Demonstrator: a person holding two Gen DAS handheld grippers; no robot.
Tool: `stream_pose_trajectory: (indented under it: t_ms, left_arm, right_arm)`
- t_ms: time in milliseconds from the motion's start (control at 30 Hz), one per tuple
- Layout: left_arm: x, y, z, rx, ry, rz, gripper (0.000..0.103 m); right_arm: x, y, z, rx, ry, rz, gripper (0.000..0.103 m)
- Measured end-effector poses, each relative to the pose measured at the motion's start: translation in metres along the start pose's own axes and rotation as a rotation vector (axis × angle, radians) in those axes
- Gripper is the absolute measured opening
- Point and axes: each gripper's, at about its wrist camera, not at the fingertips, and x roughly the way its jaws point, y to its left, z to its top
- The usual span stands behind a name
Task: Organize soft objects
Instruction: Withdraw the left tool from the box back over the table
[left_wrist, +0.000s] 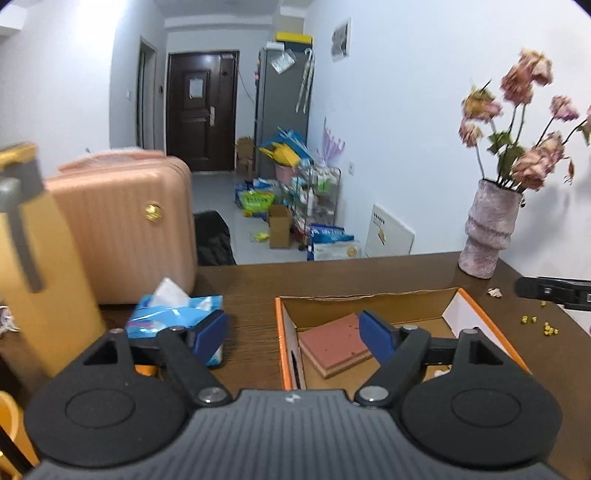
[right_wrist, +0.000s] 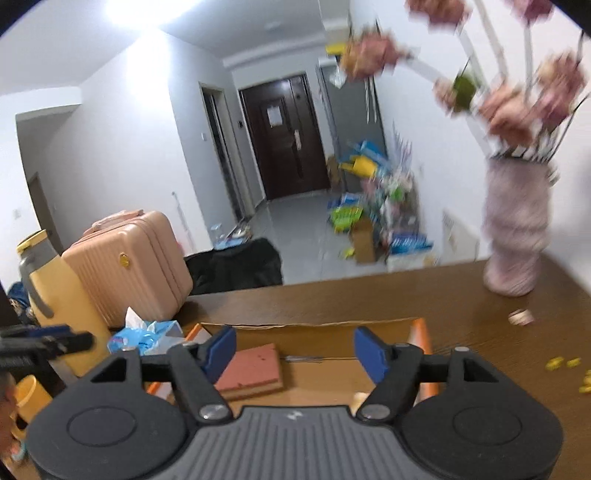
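Note:
A reddish-brown sponge pad (left_wrist: 334, 341) lies flat in an open cardboard box with orange edges (left_wrist: 282, 339) on the brown table. My left gripper (left_wrist: 293, 334) is open and empty, held above the box's left wall, its right finger over the sponge. A blue tissue pack (left_wrist: 166, 312) lies left of the box, behind the left finger. In the right wrist view my right gripper (right_wrist: 294, 350) is open and empty above the same box (right_wrist: 421, 332), with the sponge (right_wrist: 251, 369) by its left finger and the tissue pack (right_wrist: 147, 336) further left.
A pink suitcase (left_wrist: 125, 218) and a yellow flask (left_wrist: 33, 277) stand at the table's left. A pink vase of dried flowers (left_wrist: 487, 229) stands at the back right. Small yellow bits (left_wrist: 539, 325) lie on the table right of the box. The table's far edge drops to a cluttered floor.

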Motion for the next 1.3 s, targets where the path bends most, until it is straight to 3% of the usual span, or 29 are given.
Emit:
stream_pose_trajectory:
  t_ms: [167,300,500,600,733,1033,1133,1300]
  left_arm:
    - [-0.058,-0.015,-0.006,0.015,-0.035,0.002,0.086]
    - [-0.102,-0.033,-0.021,0.057,-0.084,-0.009,0.089]
    - [-0.146,-0.058,-0.084,0.077,-0.193,0.074,0.090]
    - [-0.162,-0.067,-0.117,0.070,-0.196,0.032,0.092]
    - [-0.181,-0.077,-0.158,0.018,-0.186,-0.006,0.094]
    - [-0.248,-0.094,-0.254,0.027,-0.180,-0.003,0.099]
    - [-0.262,-0.092,-0.274,0.016,-0.147,-0.033,0.100]
    - [-0.261,-0.091,-0.282,0.026,-0.124,-0.030,0.100]
  right_arm:
    - [-0.061,-0.004,-0.014,0.047,-0.069,0.015,0.077]
    - [-0.103,0.005,-0.029,-0.001,-0.122,0.023,0.083]
    - [-0.166,0.020,-0.085,-0.117,-0.246,0.008,0.092]
    - [-0.193,0.029,-0.124,-0.178,-0.277,-0.009,0.094]
    - [-0.222,0.036,-0.172,-0.220,-0.276,-0.038,0.098]
    - [-0.286,0.030,-0.249,-0.142,-0.233,-0.027,0.098]
    - [-0.304,0.029,-0.272,-0.088,-0.222,-0.013,0.099]
    - [-0.304,0.034,-0.287,-0.121,-0.195,-0.027,0.099]
